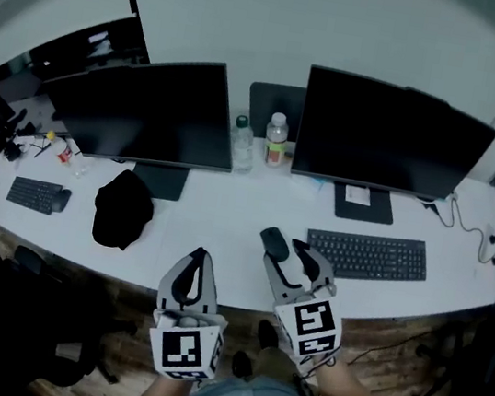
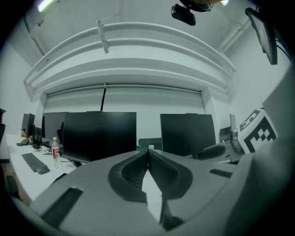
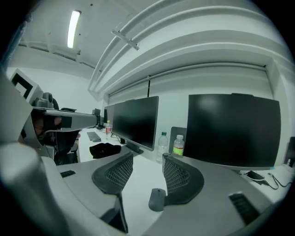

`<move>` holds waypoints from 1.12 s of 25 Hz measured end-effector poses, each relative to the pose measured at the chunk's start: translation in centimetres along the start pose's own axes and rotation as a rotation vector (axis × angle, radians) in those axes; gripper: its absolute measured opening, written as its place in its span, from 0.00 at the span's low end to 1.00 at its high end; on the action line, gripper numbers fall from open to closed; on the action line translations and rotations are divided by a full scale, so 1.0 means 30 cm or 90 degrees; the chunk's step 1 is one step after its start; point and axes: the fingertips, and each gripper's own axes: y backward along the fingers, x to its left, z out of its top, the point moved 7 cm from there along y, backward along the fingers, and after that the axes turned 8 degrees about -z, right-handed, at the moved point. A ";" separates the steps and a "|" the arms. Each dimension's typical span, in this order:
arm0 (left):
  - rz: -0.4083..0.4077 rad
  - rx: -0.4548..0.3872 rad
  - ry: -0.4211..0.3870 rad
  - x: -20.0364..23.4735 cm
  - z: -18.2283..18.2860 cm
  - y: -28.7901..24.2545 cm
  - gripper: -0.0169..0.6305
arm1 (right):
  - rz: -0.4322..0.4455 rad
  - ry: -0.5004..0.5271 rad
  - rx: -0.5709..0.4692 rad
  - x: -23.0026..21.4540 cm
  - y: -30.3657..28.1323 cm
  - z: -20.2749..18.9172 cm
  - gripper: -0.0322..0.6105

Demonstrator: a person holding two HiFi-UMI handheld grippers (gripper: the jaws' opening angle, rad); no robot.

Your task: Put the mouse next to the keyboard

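A dark mouse (image 1: 274, 241) lies on the white desk (image 1: 226, 217), a short way left of the black keyboard (image 1: 367, 255). My right gripper (image 1: 290, 255) hovers just behind it with its jaws open. In the right gripper view the mouse (image 3: 157, 199) shows low between the jaws of my right gripper (image 3: 147, 156), close to the right finger, and neither pad presses on it. My left gripper (image 1: 198, 259) hangs over the desk's front edge, shut and empty. In the left gripper view, the tips of my left gripper (image 2: 148, 150) meet.
Two dark monitors (image 1: 155, 108) (image 1: 390, 133) stand at the back with two bottles (image 1: 276, 139) between them. A black cloth bundle (image 1: 122, 207) lies at the left, and a second small keyboard (image 1: 36, 194) sits farther left. Cables (image 1: 483, 241) trail at the right.
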 end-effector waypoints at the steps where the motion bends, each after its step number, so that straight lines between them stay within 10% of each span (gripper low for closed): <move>1: -0.001 0.006 0.001 0.000 -0.008 -0.012 0.03 | 0.002 -0.003 0.008 -0.004 -0.012 -0.010 0.39; 28: 0.027 0.196 0.067 0.076 -0.317 -0.326 0.03 | 0.073 -0.038 0.237 -0.066 -0.425 -0.434 0.61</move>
